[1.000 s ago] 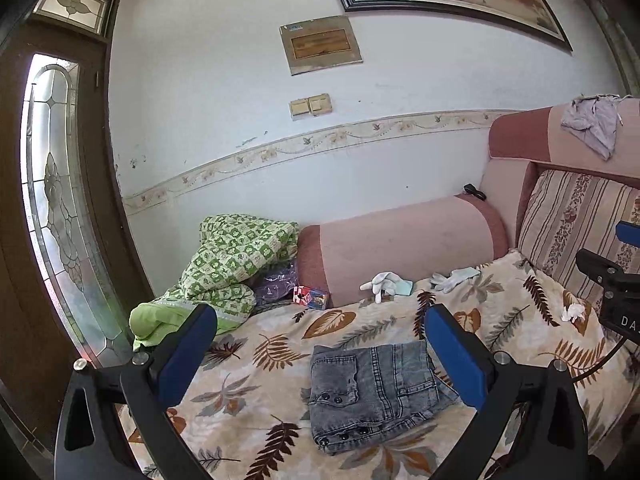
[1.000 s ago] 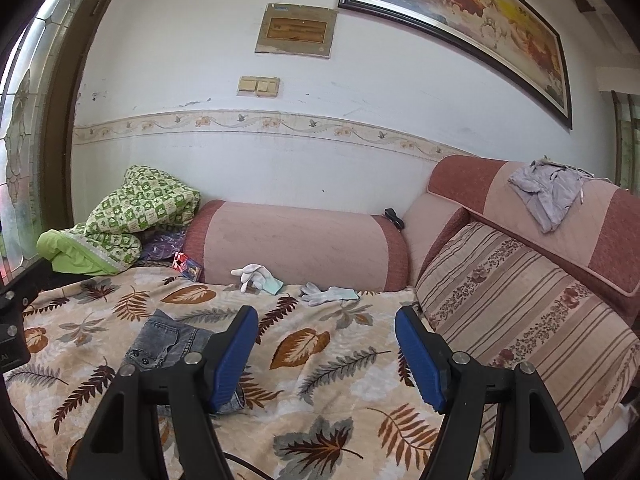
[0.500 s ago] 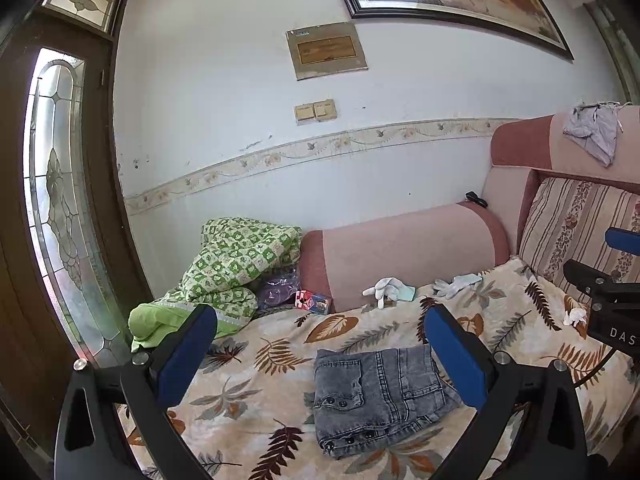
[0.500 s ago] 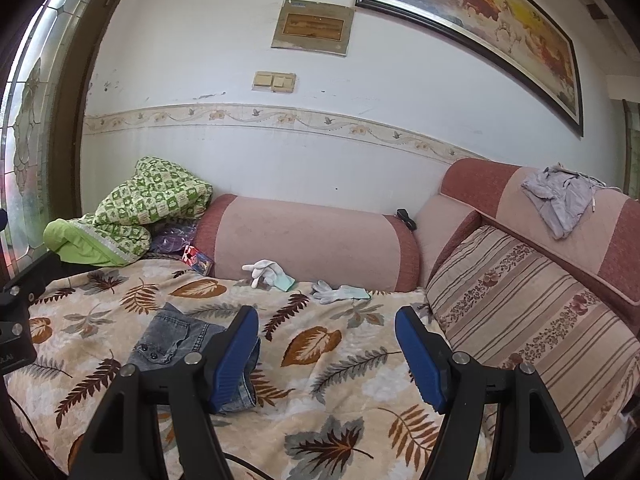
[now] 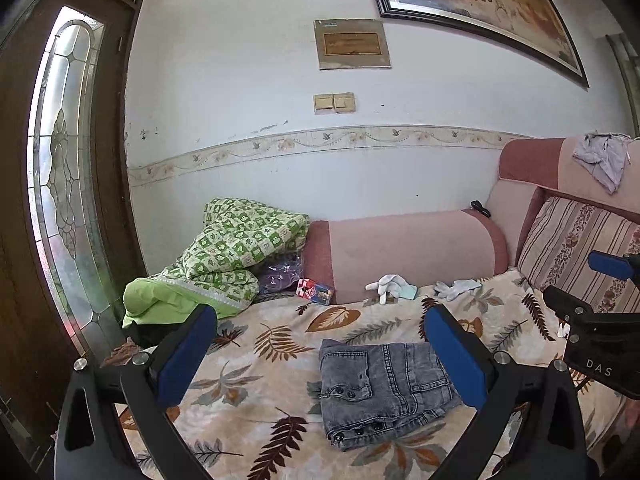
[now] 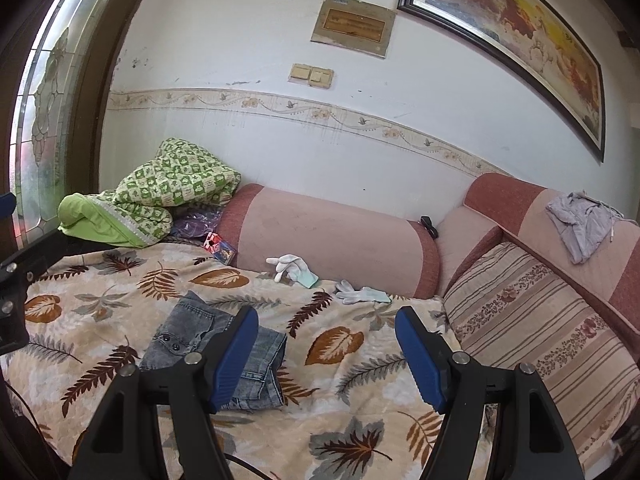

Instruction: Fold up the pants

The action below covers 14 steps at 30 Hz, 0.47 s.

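Sofa cover (image 5: 280, 360): leaf print, soft and loose under everything, so a low scoop could drag it up along with the denim.
Green quilt (image 5: 240, 240): heaped in the far left corner, well apart from the action.
Pants (image 5: 384, 388): grey denim, already a compact folded bundle, lying flat on the cover near the front edge, buttons showing.
Left gripper (image 5: 320, 360): hanging above the cover, fingers spread wide, nothing between them, the pants just ahead.
Right gripper (image 6: 326, 356): also spread and empty, the pants partly hidden behind its left finger (image 6: 234, 356).
White gloves (image 5: 390, 286): two of them by the bolster, clear of the bundle.
Risk: a pinch on the top layer alone would peel the stack open; a careless nudge would skew the neat edges.
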### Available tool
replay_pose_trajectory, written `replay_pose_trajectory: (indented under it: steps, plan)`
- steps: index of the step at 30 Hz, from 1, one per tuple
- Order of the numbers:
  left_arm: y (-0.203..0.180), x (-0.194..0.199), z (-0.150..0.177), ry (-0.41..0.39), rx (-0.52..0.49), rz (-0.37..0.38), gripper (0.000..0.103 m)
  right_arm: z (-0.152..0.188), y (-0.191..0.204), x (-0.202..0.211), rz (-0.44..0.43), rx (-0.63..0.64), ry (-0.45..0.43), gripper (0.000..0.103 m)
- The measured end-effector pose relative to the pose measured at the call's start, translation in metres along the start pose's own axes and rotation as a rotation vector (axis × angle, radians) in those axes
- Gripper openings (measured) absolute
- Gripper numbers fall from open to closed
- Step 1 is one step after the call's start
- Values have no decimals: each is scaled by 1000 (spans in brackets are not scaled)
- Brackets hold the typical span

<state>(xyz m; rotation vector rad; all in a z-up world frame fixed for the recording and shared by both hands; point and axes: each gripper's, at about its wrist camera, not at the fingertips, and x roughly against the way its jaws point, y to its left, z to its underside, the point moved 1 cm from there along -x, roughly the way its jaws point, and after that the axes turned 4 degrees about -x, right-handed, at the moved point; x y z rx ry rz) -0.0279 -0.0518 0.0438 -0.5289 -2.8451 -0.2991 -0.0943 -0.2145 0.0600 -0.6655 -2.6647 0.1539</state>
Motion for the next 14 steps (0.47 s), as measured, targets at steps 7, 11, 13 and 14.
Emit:
replay_pose_trajectory:
  steps: [7,11,13,14]
  plan:
    - [23,-5,11,21,14,-8,103,2,40,-6,-46,57,22,74]
    - [37,-6,16,18,36,-14,103,6,60,-10,-68,88,38,74]
    - [43,-7,19,16,55,-19,103,7,67,-13,-80,96,46,74]
    - [47,-10,21,22,63,-29,103,7,70,-15,-83,98,50,74]
